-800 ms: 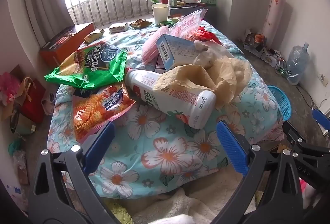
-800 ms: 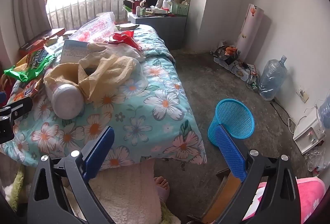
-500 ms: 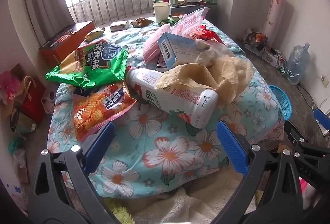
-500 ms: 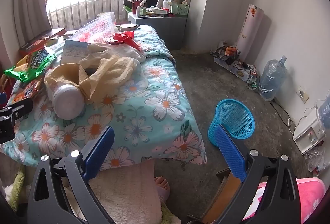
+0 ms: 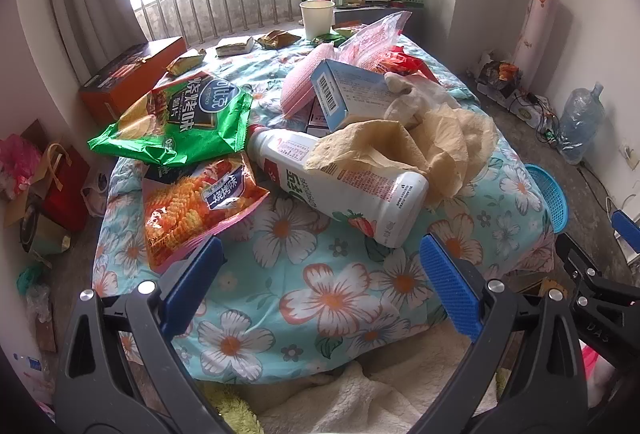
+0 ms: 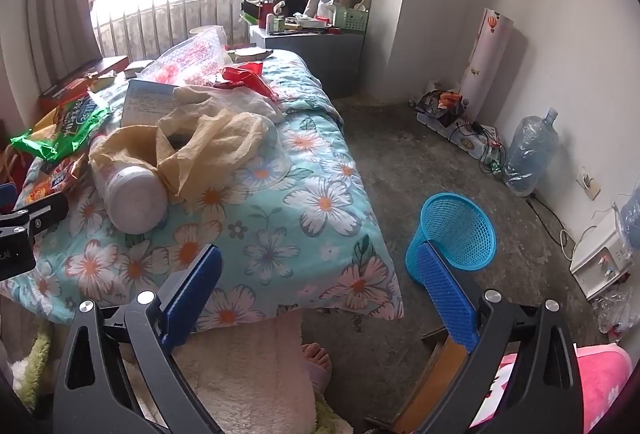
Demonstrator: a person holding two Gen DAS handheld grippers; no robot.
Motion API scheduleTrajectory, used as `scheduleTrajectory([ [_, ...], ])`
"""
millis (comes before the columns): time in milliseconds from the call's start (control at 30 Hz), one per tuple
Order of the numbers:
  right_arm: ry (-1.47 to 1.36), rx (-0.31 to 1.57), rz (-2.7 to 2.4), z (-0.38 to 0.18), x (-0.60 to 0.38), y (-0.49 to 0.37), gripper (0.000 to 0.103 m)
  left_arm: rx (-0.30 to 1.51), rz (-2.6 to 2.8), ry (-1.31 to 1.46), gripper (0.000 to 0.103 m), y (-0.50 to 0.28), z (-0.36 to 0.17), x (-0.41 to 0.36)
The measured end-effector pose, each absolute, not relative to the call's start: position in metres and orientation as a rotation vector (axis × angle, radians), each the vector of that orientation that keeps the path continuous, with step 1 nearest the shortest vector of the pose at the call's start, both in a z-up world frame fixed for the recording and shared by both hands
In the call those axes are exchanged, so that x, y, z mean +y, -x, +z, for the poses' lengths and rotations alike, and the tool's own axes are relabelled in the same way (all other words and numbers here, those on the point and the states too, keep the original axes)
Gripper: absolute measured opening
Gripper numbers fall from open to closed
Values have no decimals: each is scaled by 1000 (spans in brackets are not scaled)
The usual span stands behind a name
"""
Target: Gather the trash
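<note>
Left wrist view: the left hand-held gripper hovers wide open and empty just short of the white plastic milk bottle lying on the floral bed quilt under crumpled tan paper. The right hand-held gripper, equally wide and empty, hangs near the blue mesh bin on the floor.

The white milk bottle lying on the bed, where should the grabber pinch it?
Pinch the milk bottle across its round middle, coming down from above with the open left gripper. It lies on its side, base toward the camera, and crumpled tan paper drapes over its upper side, so grip nearer the bare base.
</note>
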State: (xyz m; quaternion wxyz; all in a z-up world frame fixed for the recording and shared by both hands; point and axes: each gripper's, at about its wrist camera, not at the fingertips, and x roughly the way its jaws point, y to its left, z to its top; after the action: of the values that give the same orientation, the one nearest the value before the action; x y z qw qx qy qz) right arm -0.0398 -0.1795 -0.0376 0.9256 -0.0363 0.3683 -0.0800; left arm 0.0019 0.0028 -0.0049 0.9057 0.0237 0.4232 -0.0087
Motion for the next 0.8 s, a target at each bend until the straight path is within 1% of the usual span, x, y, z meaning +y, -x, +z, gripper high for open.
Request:
scheduleTrajectory([
  [800,73,755,-166,-38,-180,40,95,889,-15,-53,96,-2,-8,6],
])
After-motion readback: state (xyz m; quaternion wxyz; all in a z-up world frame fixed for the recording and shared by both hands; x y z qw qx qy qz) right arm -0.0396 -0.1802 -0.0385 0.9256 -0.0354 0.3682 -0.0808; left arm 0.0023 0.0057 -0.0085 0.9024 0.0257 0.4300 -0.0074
